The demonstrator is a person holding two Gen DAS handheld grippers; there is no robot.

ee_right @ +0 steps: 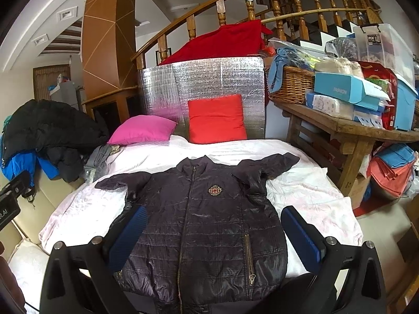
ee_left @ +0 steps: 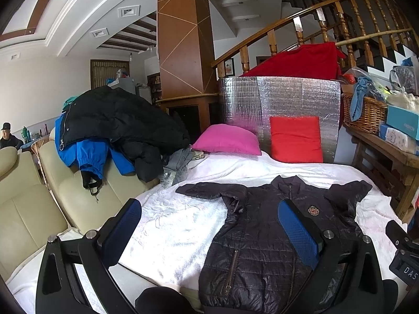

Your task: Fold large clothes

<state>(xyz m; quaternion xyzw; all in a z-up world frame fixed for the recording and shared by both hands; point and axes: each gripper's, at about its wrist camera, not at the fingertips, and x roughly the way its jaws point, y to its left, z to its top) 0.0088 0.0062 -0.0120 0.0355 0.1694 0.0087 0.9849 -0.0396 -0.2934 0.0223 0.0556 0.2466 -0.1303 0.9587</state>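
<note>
Jacket (ee_right: 204,225) dark, quilted, flat, front up on white bed cover (ee_right: 309,183), sleeves out, zip closed. Left: clothes pile (ee_left: 115,123) on sofa. Left gripper (ee_left: 212,233) spread wide, holding nothing. Right gripper (ee_right: 214,238) spread wide above jacket hem. Right: cluttered wooden table (ee_right: 348,128).

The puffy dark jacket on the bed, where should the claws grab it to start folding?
Probably by the sleeves. The jacket lies flat, zipped, front up, both sleeves spread sideways. The left claw could come in from the left for the left sleeve, the right claw from the right for the right sleeve. Pinch each thin cuff end and fold it across the chest.
</note>
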